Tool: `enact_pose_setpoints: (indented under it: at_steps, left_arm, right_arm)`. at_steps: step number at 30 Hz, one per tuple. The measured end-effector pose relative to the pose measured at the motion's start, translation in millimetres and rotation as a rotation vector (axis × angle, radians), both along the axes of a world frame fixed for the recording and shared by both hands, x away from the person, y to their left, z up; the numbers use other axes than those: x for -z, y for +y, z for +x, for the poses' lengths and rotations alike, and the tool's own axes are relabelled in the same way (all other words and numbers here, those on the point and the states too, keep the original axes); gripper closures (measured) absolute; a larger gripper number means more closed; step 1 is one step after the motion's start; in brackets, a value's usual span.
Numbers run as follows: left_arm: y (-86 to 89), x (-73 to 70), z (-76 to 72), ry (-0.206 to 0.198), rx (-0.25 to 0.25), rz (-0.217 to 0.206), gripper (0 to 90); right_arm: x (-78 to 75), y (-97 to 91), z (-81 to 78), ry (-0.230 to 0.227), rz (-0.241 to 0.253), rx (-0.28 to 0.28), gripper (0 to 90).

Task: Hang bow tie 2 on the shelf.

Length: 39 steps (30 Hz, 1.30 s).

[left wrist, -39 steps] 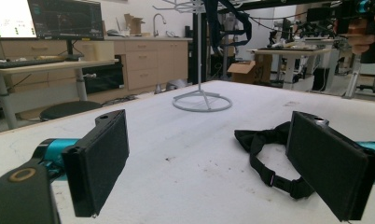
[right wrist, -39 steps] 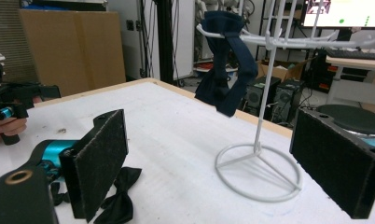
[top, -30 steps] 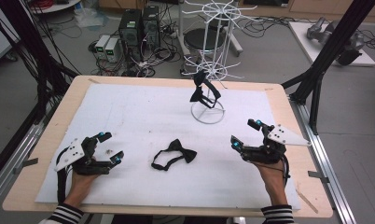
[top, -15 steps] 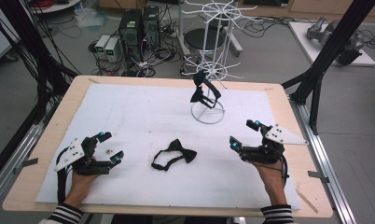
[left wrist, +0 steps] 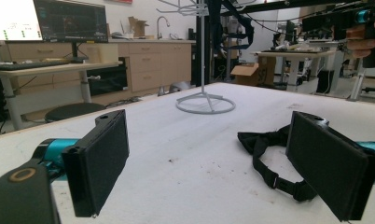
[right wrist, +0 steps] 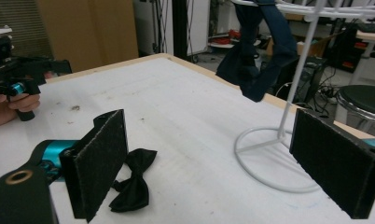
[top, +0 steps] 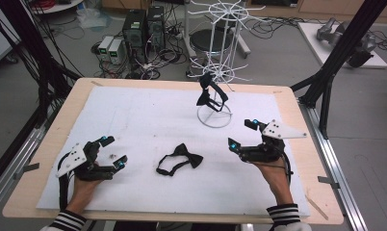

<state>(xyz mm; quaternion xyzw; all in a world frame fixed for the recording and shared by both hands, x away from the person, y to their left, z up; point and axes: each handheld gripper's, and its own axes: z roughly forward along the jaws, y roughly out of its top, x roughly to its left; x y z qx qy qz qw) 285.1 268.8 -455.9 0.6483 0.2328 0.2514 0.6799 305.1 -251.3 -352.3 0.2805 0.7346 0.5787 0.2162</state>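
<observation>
White table (top: pixel 134 115) unchanged: bow tie (top: pixel 179 159) between motionless left gripper (top: pixel 110 150) and right gripper (top: pixel 241 134), fingers wide.

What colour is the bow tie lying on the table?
Black. The bow tie shows best in the high view.

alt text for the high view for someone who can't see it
A black bow tie lies flat on a white-covered table between two open hand-held grippers, left and right. Behind it, a white wire rack holds a second bow tie.
</observation>
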Motion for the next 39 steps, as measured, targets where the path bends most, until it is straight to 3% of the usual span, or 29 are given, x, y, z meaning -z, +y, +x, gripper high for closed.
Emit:
enact_pose_setpoints:
  at_steps: [7,18,28,39]
  left_arm:
    - [-0.1,0.0,0.1,0.0,-0.001,-0.001,13.7]
    - [0.0,-0.1,0.3,0.003,-0.002,0.0,13.7]
    - [-0.1,-0.1,0.4,0.004,-0.003,0.002,13.6]
    - [-0.2,-0.1,0.3,0.003,-0.003,0.001,13.7]
  right_arm:
    - [-4.3,20.5,7.3,0.03,-0.044,-0.047,10.8]
    - [-4.7,54.8,20.4,0.114,-0.173,-0.116,10.8]
    - [9.8,90.0,34.3,0.205,-0.291,-0.174,11.0]
    - [24.6,120.8,49.3,0.303,-0.402,-0.199,14.8]
